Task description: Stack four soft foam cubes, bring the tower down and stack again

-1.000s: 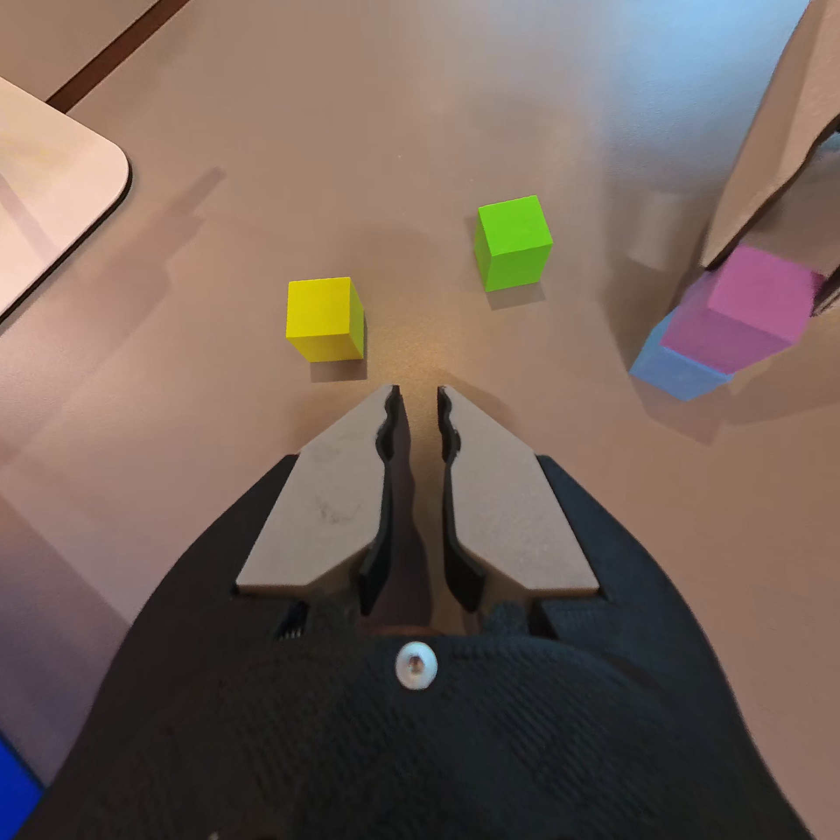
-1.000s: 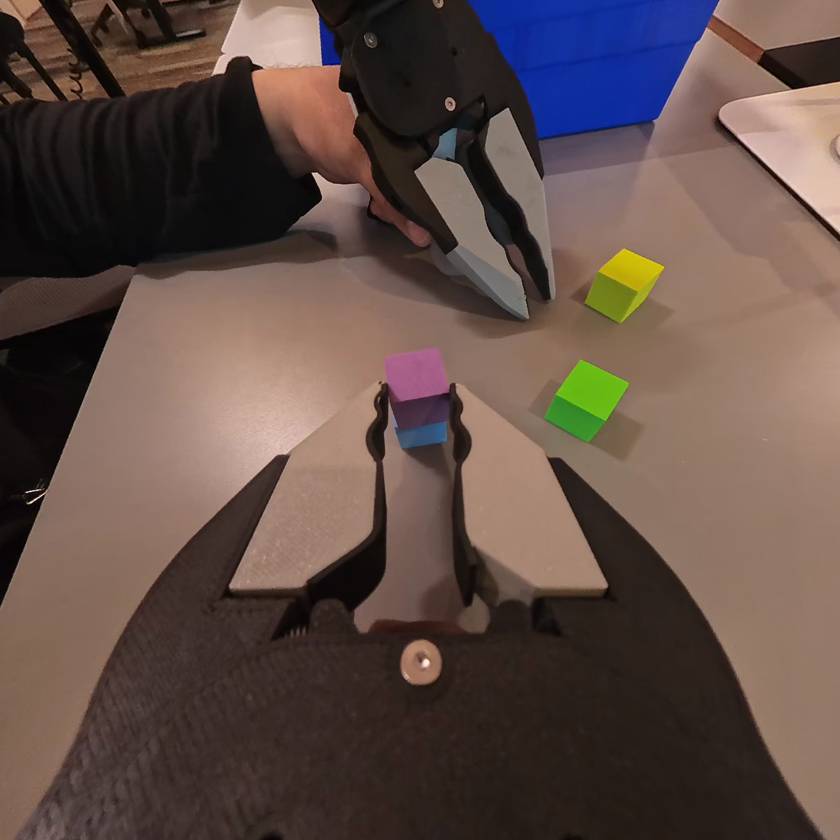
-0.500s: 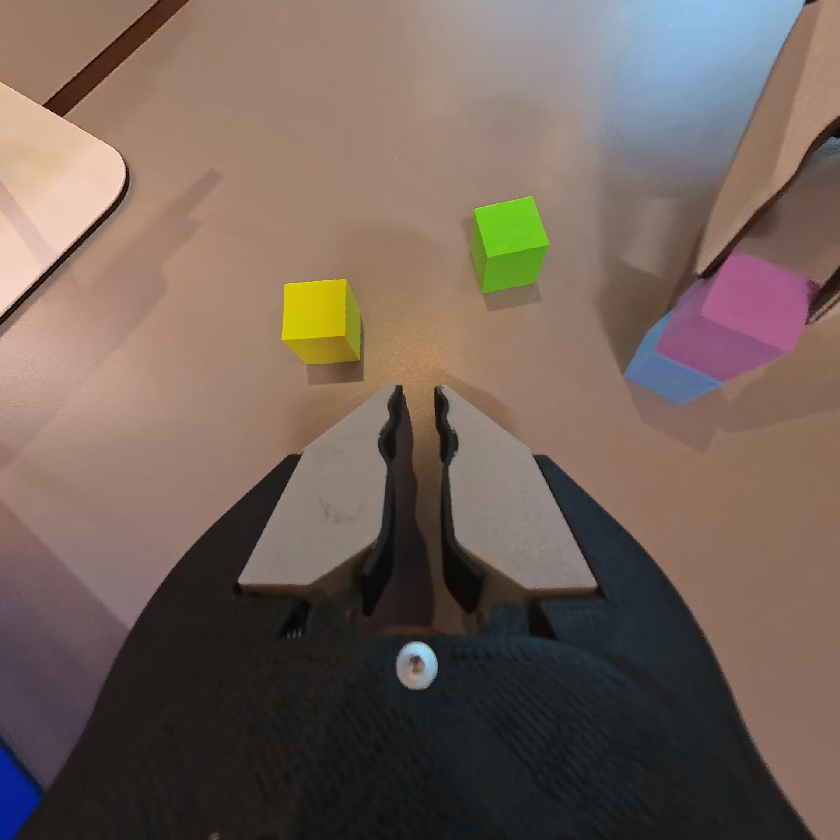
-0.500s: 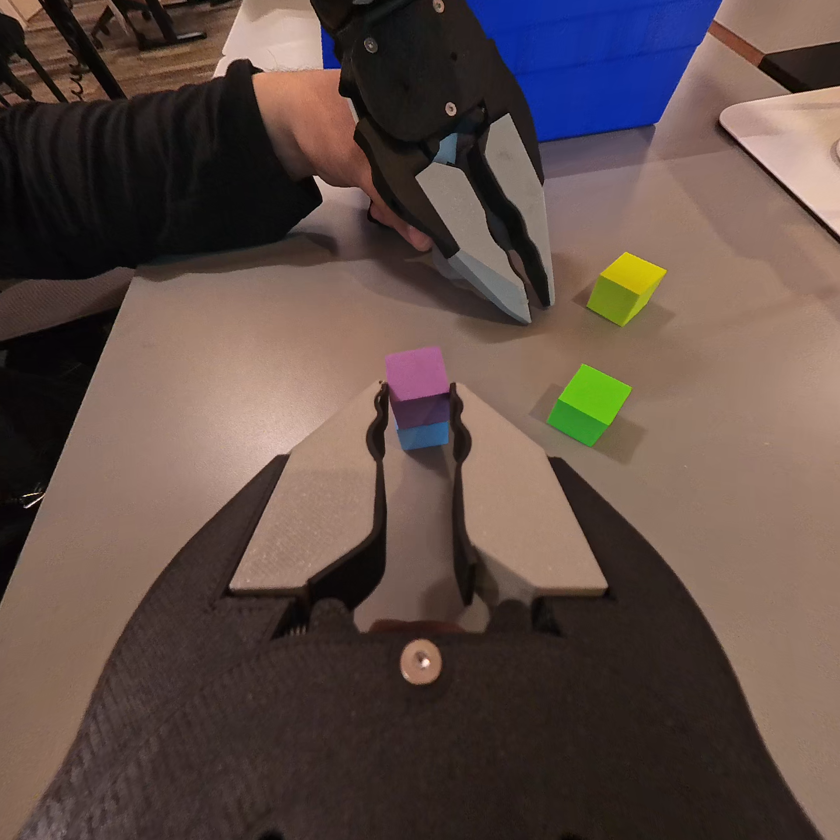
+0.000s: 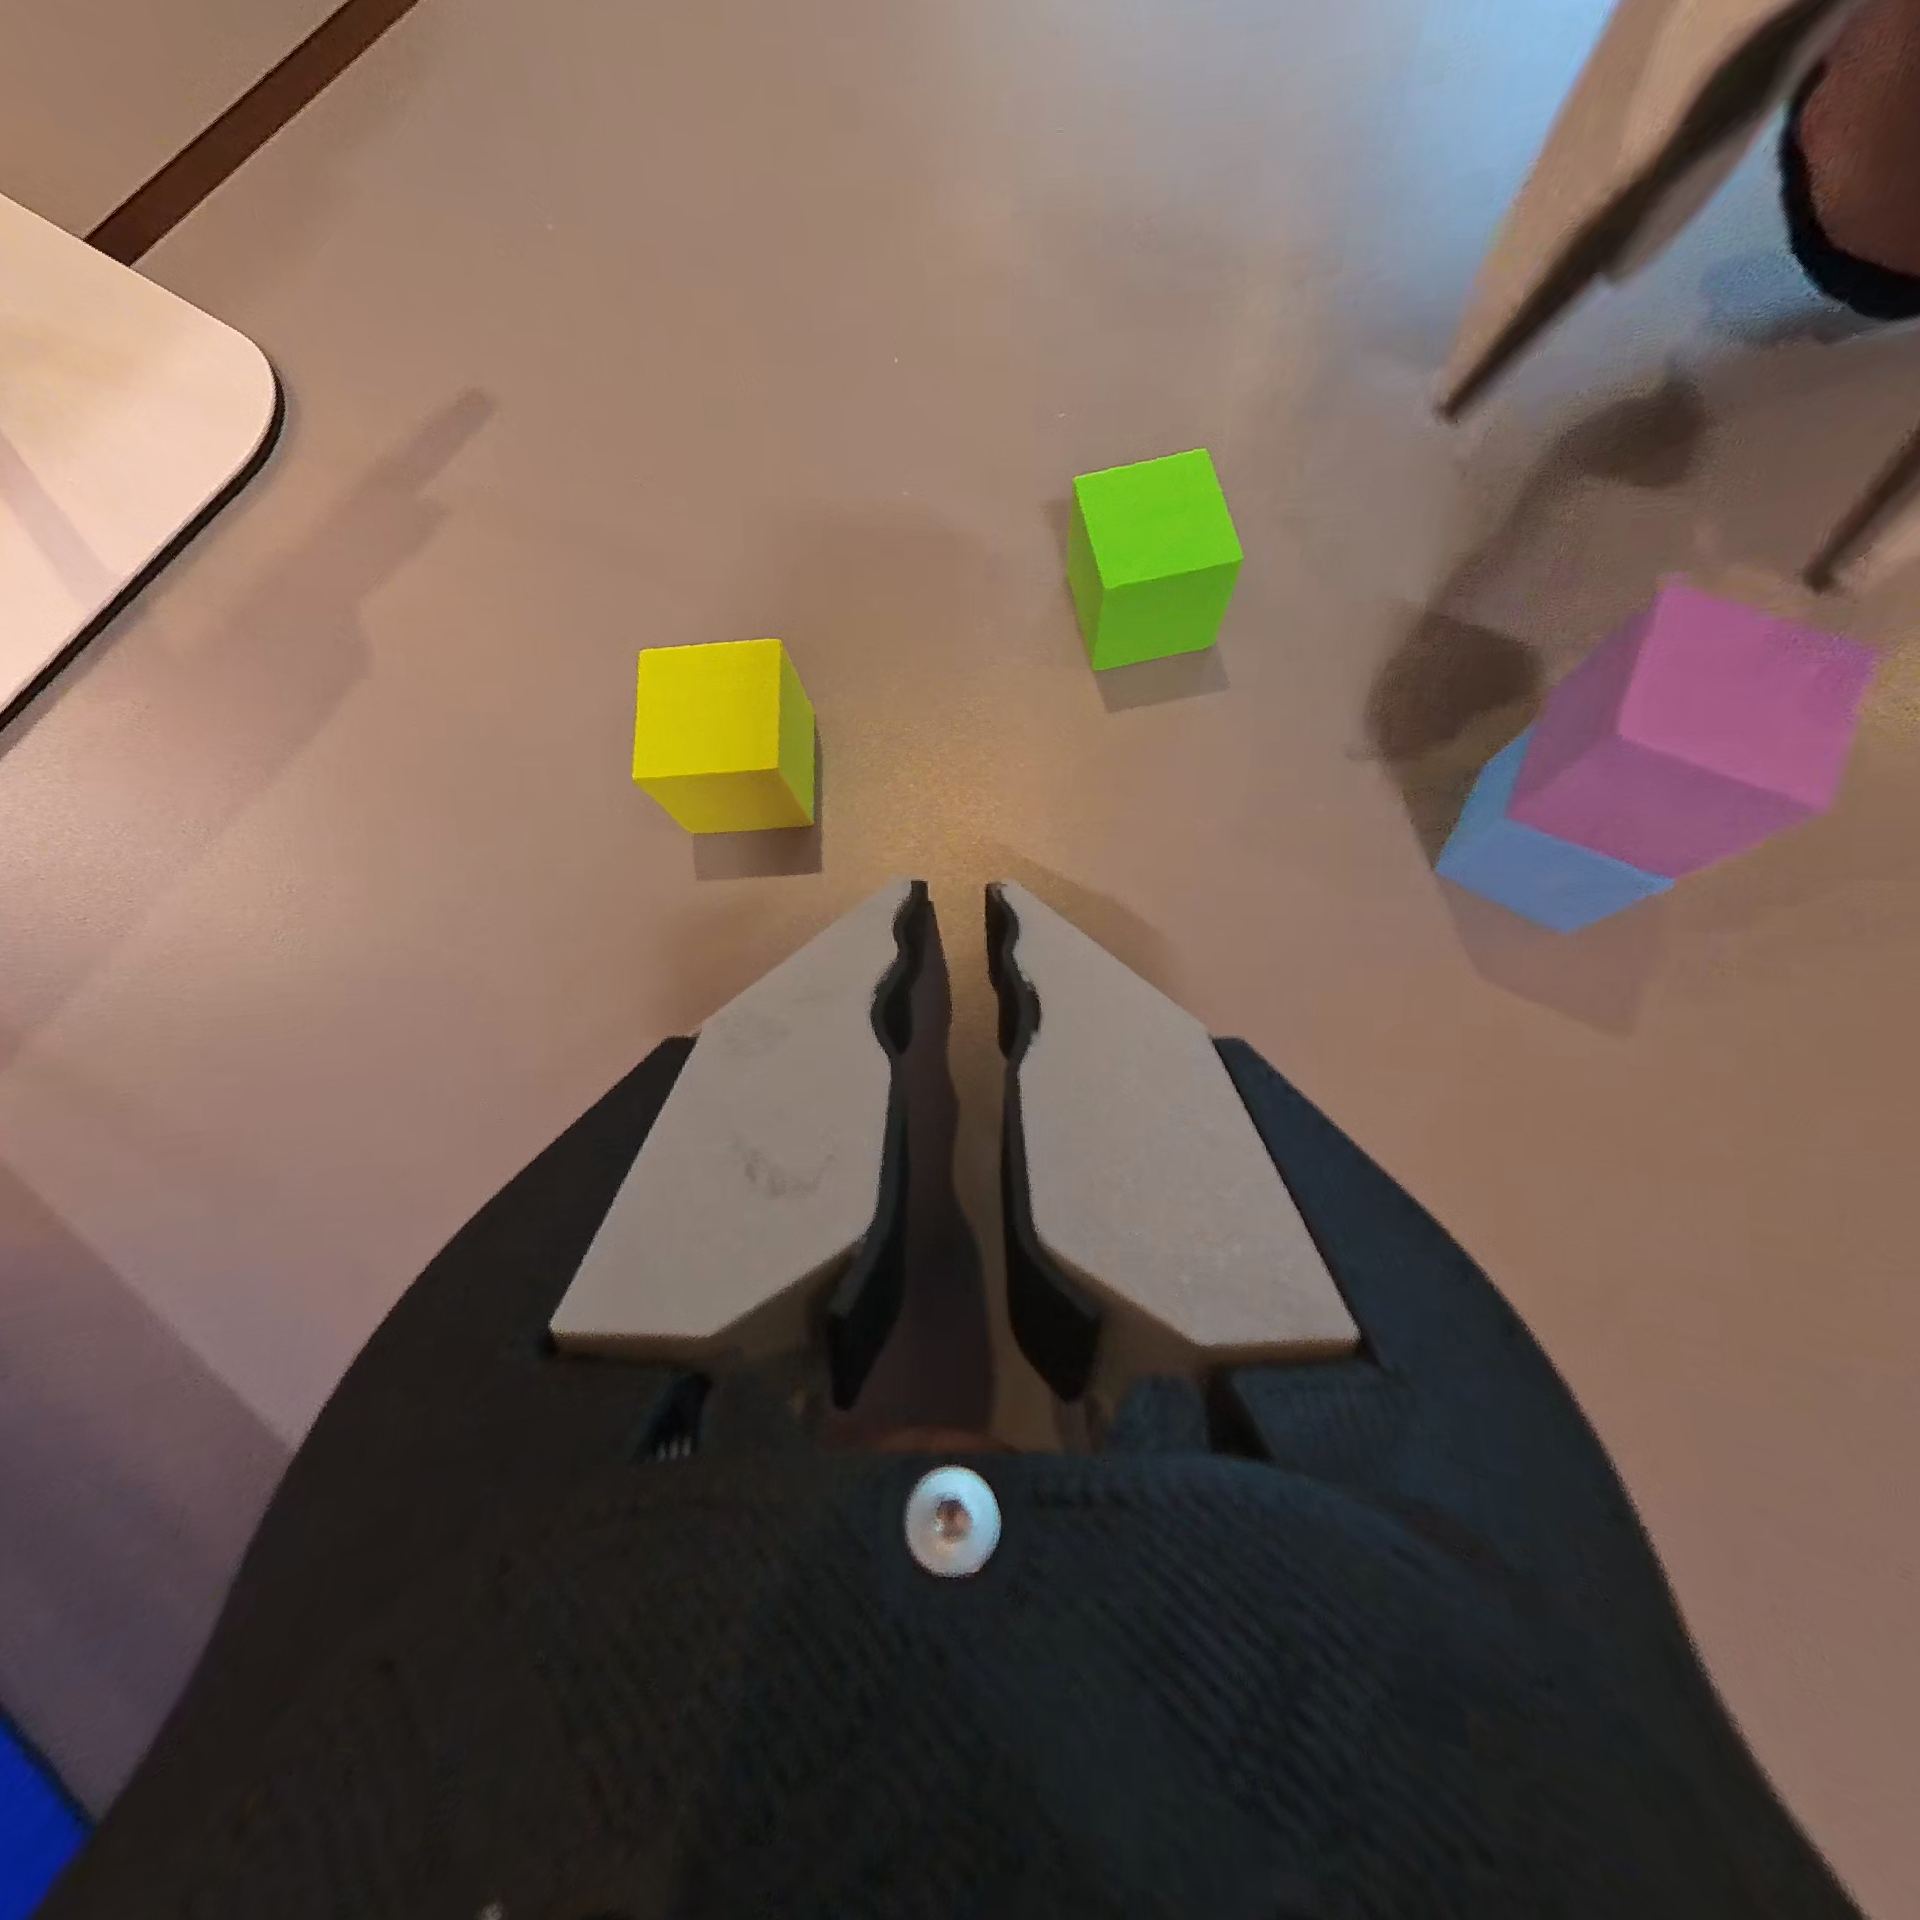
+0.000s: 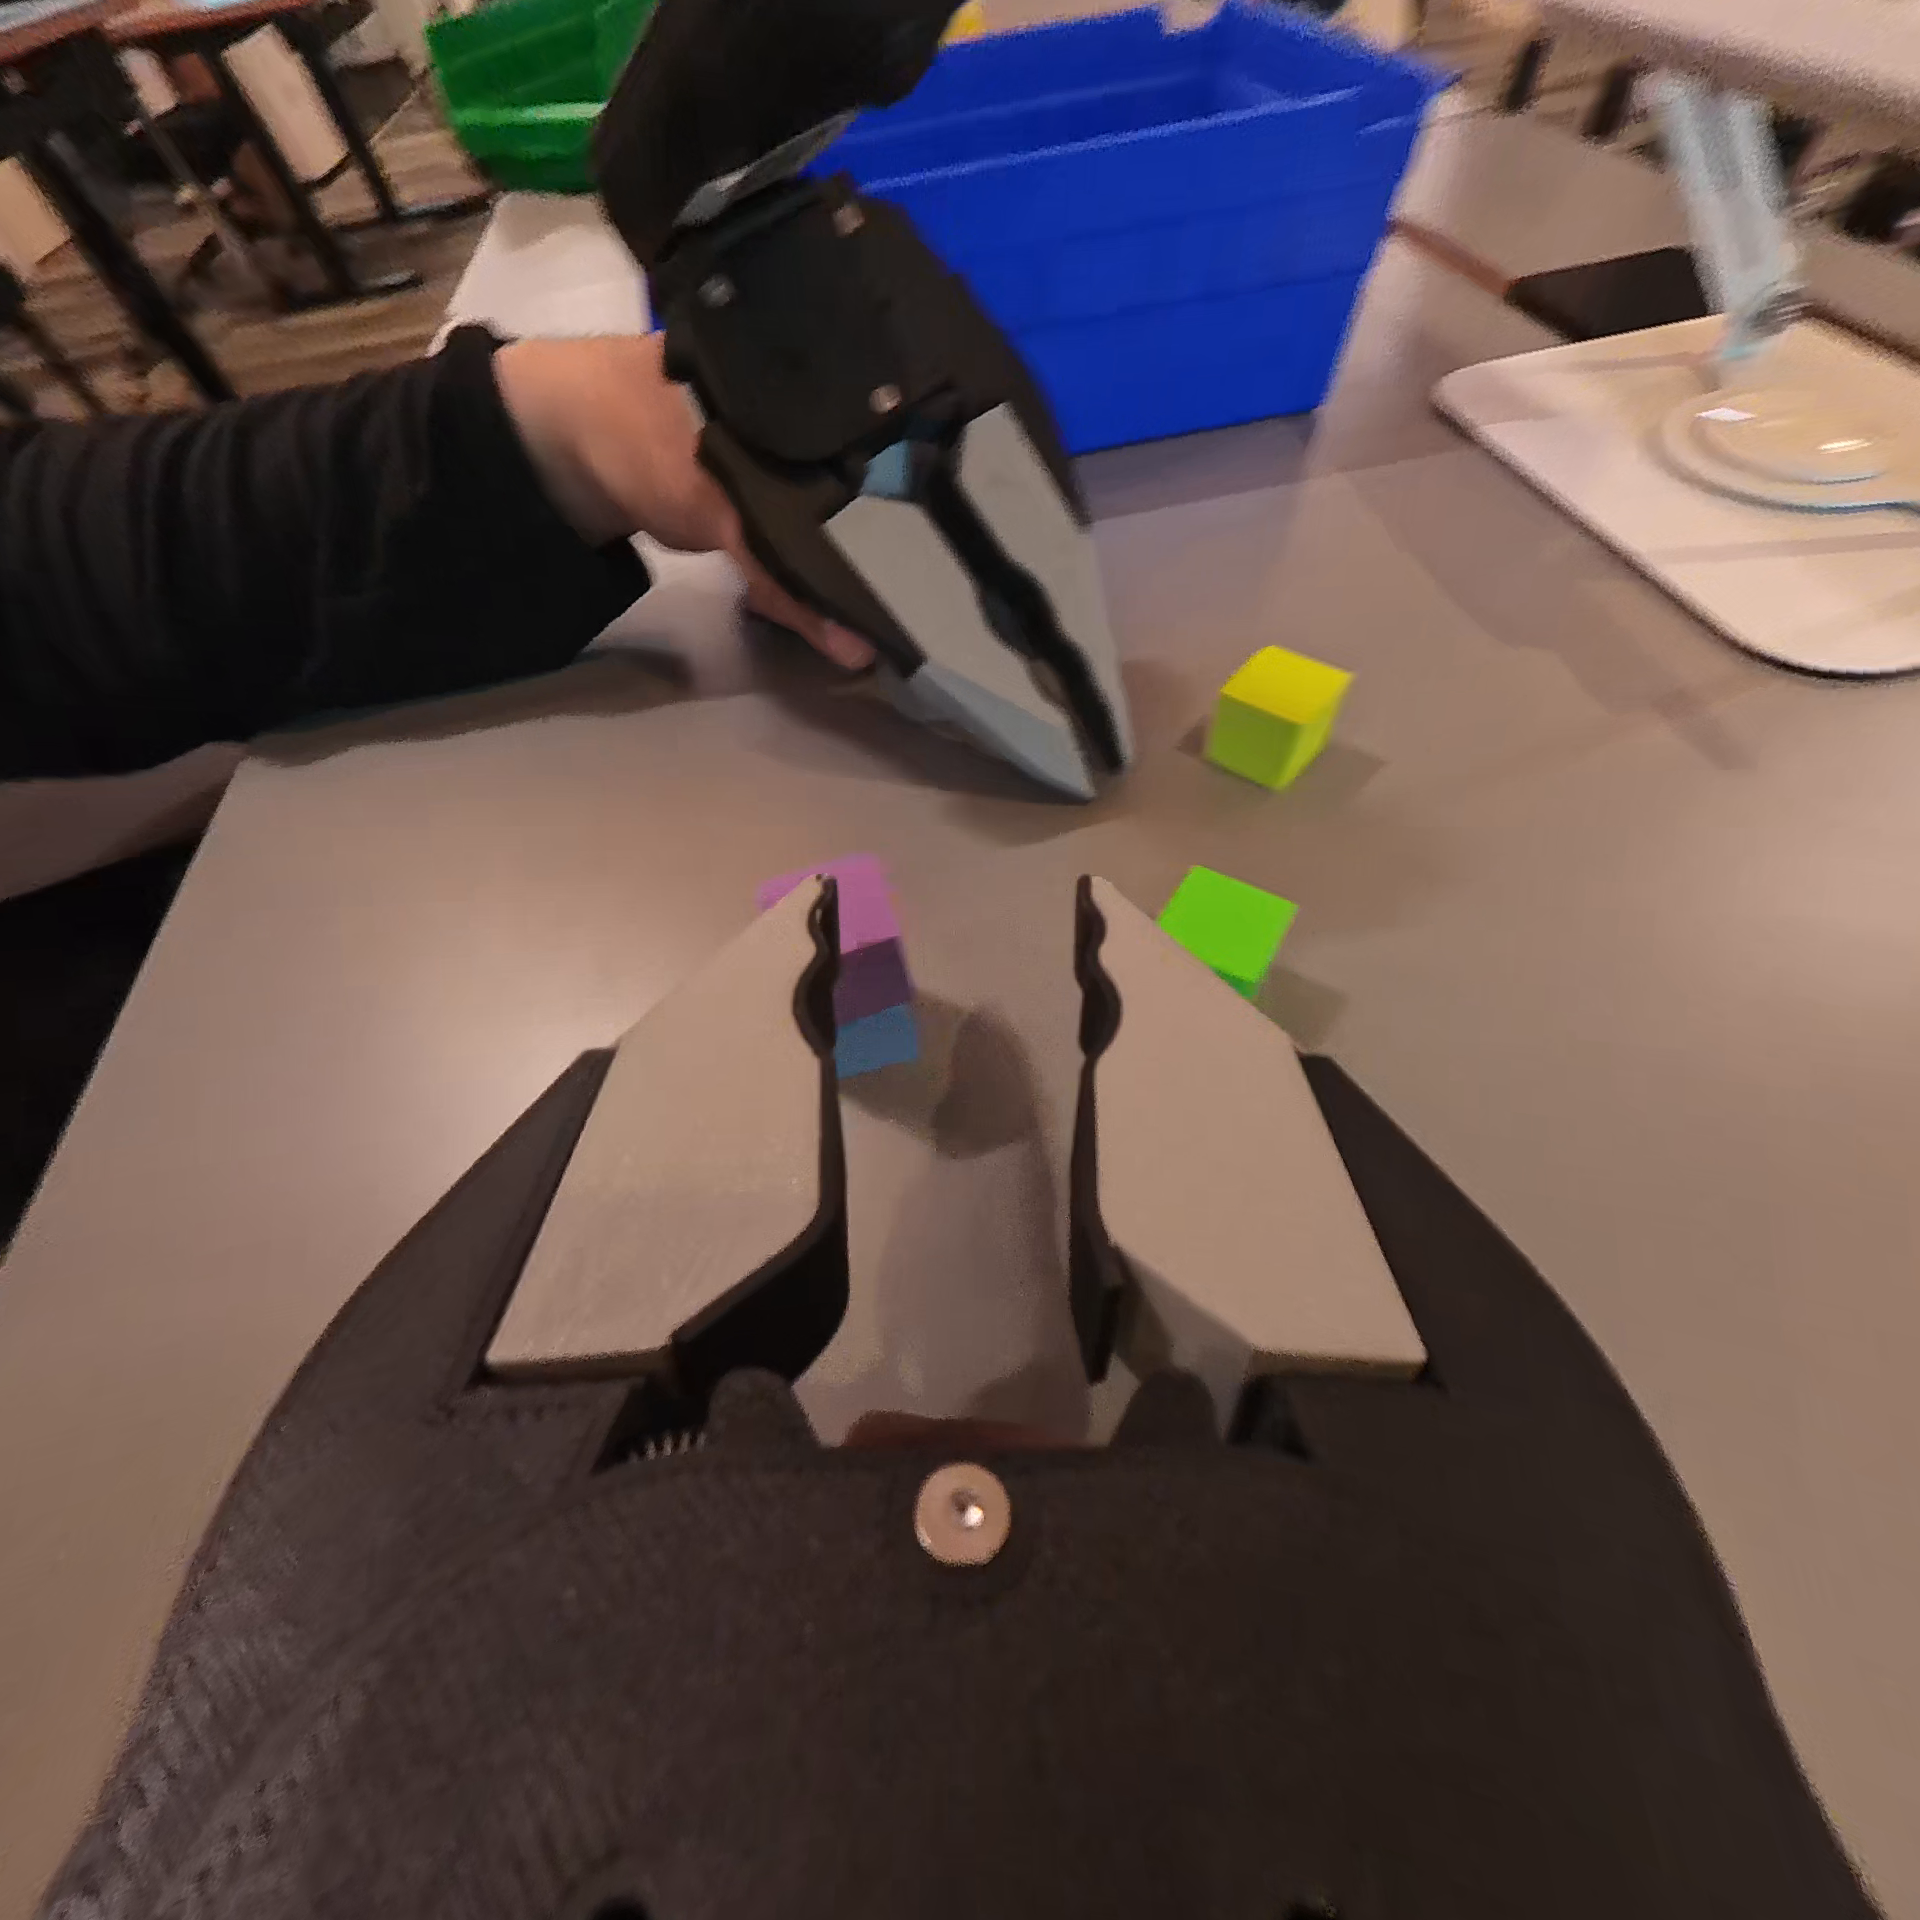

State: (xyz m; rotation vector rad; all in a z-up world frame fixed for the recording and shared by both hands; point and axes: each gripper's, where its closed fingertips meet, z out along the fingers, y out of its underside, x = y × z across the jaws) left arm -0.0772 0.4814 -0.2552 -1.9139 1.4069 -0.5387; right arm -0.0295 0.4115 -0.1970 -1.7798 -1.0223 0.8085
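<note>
Now the right gripper (image 6: 951, 904) has its fingers spread wide and they hold nothing; I judge they are apart because the purple cube (image 6: 857, 914) is already set down and needs no grip. This cube sits on the blue cube (image 6: 878, 1039) just beyond the left fingertip, partly hidden behind it, and the two make a small tower of two on the table (image 6: 468, 987). The purple one looks a little turned against the blue one, so the tower is perhaps not quite square. Just beyond the right fingertip lies the green cube (image 6: 1226, 925), partly behind that finger, and I think it is the nearest one to take next. Farther ahead and to the right is the yellow cube (image 6: 1278, 712), apart from the others. The left gripper (image 5: 951, 888) has its fingers nearly together with only a thin gap, empty, the tips low near the table; probably it waits so as not to disturb the tower. From its fingers, the yellow cube is just ahead to the left, the green one farther ahead to the right, the tower far to the right. Behind it stands a blue bin (image 6: 1143, 208), and a tray (image 6: 1662, 499) is at the far right.
</note>
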